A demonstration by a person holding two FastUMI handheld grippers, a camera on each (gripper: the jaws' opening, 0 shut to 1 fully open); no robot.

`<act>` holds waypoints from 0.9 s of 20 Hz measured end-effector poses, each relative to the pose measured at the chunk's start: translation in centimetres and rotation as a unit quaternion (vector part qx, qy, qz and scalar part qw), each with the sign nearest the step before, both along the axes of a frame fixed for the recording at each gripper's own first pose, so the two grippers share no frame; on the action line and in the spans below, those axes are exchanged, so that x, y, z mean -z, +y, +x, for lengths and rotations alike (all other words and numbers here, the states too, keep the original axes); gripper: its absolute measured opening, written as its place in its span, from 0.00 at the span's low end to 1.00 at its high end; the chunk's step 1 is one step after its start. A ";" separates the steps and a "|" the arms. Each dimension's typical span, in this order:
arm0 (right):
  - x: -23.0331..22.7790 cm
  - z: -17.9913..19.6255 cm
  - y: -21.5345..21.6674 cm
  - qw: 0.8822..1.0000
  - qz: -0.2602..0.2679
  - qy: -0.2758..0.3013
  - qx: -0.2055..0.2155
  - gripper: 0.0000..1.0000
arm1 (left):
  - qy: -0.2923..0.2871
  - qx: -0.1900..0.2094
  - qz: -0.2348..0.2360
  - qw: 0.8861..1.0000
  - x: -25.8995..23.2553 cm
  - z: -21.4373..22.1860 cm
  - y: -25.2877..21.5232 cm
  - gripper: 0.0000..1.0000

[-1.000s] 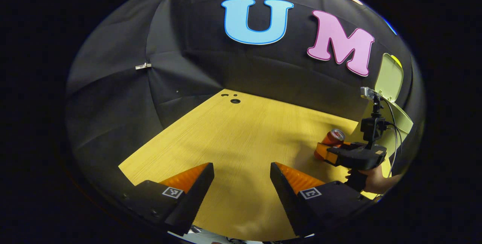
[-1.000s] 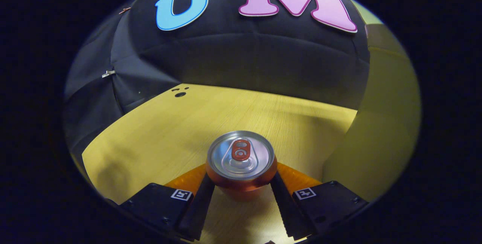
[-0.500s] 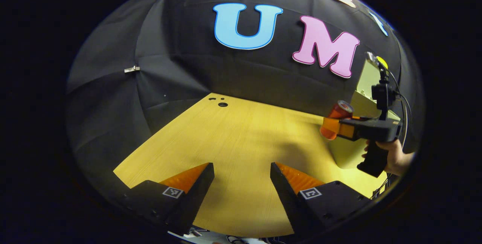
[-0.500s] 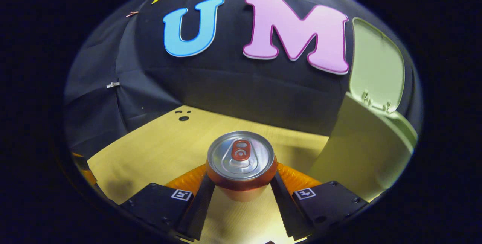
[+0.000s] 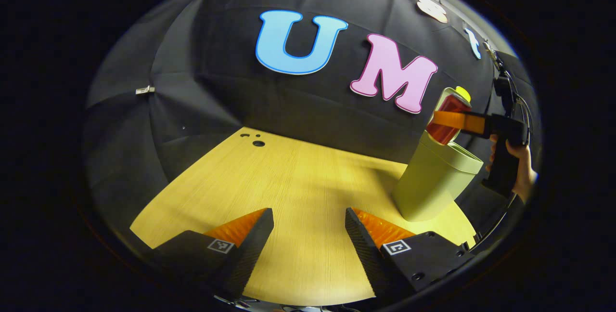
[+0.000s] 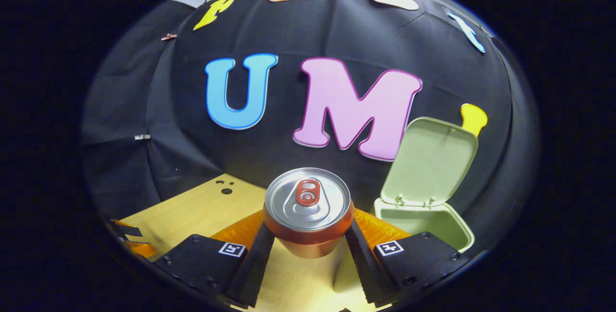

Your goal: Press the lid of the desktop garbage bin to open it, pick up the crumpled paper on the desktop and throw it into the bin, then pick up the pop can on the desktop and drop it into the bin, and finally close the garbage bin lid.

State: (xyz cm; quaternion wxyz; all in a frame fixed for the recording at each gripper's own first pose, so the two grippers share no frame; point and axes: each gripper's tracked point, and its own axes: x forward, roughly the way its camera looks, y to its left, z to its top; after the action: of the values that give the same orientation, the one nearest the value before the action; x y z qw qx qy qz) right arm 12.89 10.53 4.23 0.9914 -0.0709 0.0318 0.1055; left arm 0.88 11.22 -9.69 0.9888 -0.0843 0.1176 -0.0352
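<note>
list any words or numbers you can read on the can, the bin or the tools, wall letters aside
Pop can: none readable; its top is bare metal.
Garbage bin: plain, none.
Right tool and left tool: square coded markers, patterns only, no words or numbers.

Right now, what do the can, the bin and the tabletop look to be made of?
The pop can looks like metal: shiny silver top with a pull tab. The garbage bin looks like smooth matte plastic, pale green, with a thin hinged lid. The tabletop shows fine wood grain, though it may be laminate.
</note>
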 end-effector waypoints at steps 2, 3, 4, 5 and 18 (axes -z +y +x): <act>-2.6 -0.2 -1.5 1.000 0.007 -0.016 0.009 0.82 | -0.004 0.007 0.010 1.000 -0.7 0.5 -0.2 0.96; -3.6 -0.3 -2.6 1.000 0.011 -0.023 0.014 0.82 | -0.005 0.011 0.014 1.000 -1.0 0.7 -0.5 0.96; -4.4 -0.1 -3.8 0.999 0.014 -0.029 0.020 0.82 | -0.006 0.014 0.018 1.000 -1.2 0.9 -0.8 0.96; -5.0 0.1 -5.0 0.999 0.015 -0.033 0.027 0.82 | -0.006 0.015 0.024 1.000 -1.4 1.0 -1.0 0.96; -1.2 5.9 -17.0 0.998 0.016 0.009 0.064 0.82 | 0.027 -0.031 0.021 0.999 0.2 3.9 -6.2 0.96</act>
State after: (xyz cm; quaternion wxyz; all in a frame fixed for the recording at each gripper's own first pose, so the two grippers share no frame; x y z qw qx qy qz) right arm 18.81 -6.48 5.43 0.9968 -0.0515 0.0436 0.0425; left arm 4.79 5.01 -9.92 0.9874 -0.0683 0.1424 0.0003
